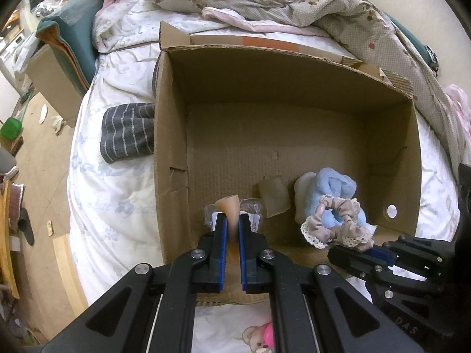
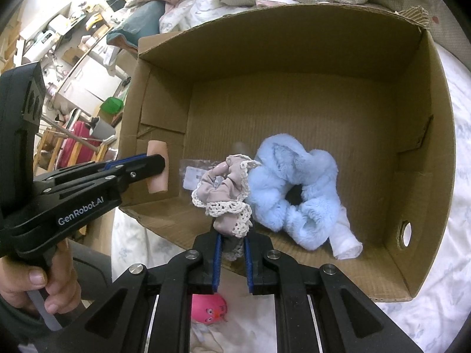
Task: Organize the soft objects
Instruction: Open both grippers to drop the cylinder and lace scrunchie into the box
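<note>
Peach sponge (image 1: 232, 220) sits pinched in the left claw (image 1: 232, 229) over the cardboard box (image 1: 294, 94). Right claw (image 2: 231, 244) reaches in low, pinching the lacy scrunchie (image 2: 226, 194).

Beige lace-trimmed scrunchie (image 2: 226, 194) held over box edge, fluffy blue scrunchie (image 2: 297, 188) on box floor, peach pad (image 2: 158, 166) held upright

I see a brown cardboard box (image 2: 294, 47) holding a fluffy pale-blue scrunchie (image 2: 297, 182) and a beige scrunchie (image 2: 226, 188) trimmed in cream lace; upper left, a grey sock (image 1: 128, 132) with white stripes.
</note>
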A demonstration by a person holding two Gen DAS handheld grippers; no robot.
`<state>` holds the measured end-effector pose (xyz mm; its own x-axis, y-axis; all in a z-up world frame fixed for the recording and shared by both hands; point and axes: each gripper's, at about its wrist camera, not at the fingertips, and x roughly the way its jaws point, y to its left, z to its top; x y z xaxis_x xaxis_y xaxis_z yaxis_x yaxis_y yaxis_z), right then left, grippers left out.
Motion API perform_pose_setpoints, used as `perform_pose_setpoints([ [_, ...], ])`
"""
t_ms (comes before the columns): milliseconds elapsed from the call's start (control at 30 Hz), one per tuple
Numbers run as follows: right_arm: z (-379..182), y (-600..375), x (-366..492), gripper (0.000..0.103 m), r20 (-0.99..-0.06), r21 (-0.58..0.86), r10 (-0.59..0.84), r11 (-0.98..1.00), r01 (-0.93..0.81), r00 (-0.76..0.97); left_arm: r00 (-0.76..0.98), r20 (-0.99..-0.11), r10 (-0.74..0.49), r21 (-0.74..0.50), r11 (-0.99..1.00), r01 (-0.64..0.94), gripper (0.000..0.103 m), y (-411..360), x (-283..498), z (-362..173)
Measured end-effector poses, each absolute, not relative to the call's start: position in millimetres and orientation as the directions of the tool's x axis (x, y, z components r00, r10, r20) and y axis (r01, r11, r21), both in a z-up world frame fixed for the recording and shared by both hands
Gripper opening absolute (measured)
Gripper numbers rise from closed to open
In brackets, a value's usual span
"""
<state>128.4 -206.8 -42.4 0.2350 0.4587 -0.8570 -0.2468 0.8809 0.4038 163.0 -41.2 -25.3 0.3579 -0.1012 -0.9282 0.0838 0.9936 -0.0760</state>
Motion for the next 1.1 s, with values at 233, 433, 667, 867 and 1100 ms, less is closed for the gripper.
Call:
perform_pose_setpoints([
  [233,-44.0,-206.1,128.4,0.013,-0.856,0.409,0.464,0.877,-0.251,0.228,0.361,-0.926,-0.106,-0.082,0.993,0.083,0.010,-39.9,161.7,-22.1],
  [433,-43.3,-209.1,127.7,0.014,-0.850,0.418,0.472,0.875,-0.245,0.233,0.388,-0.916,-0.100,-0.081,0.994,0.067,0.015,-35.0,161.1,-14.7],
  [667,-38.9,-214.1,127.2,0.015,-0.847,0.413,0.466,0.879,-0.237,0.255,0.391,-0.915,-0.094,-0.073,0.995,0.070,0.021,-33.2,158.7,-13.9],
  [867,-28.7,-223.2,126.2,0.062,-0.828,0.428,0.475,0.879,-0.211,0.297,0.414,-0.903,-0.119,-0.095,0.992,0.077,0.055,-30.6,153.2,-6.8],
  [1100,-18.7,-240.3,121.0,0.078,-0.812,0.445,0.464,0.885,-0.140,0.355,0.449,-0.887,-0.110,-0.081,0.993,0.083,0.059,-30.3,141.4,6.9],
])
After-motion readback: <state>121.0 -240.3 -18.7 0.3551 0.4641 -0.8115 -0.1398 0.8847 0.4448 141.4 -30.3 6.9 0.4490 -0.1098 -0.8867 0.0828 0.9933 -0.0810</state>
